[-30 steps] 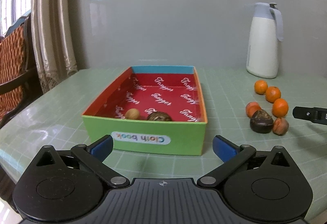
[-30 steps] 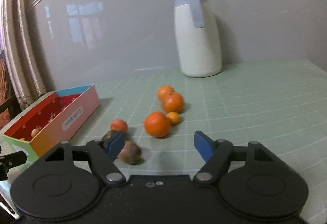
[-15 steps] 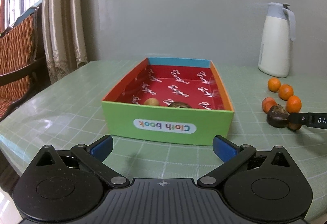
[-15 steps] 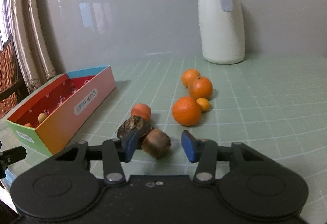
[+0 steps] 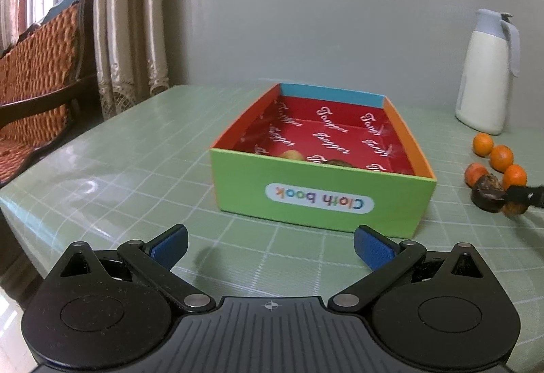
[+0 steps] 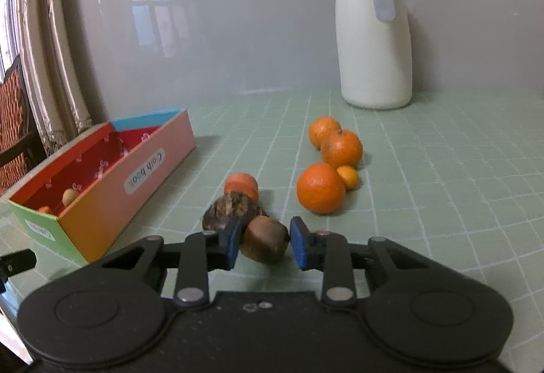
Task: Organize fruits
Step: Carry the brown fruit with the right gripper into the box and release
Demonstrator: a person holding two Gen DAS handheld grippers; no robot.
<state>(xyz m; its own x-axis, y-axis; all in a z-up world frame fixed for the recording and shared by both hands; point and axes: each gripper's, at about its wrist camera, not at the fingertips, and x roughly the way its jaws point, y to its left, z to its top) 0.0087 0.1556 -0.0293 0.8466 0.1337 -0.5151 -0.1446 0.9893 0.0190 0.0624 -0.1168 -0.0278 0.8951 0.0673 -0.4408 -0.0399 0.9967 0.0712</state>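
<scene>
Green-fronted box (image 6: 102, 189) sits left of your right gripper (image 6: 261, 242), whose jaws have just been closing around the brown fruit (image 6: 265, 238) on the table; the dark fruit (image 6: 233, 209) touching it may roll away.

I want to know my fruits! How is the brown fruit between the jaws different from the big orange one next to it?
The brown fruit is dull and oblong; the big orange is bright and round. The brown fruit sits between the right gripper jaws, which have just been closing around it; the big orange sits free, farther back. The brown fruit touches a dark wrinkled fruit; the big orange touches a tiny orange. Both rest on the green table.
</scene>
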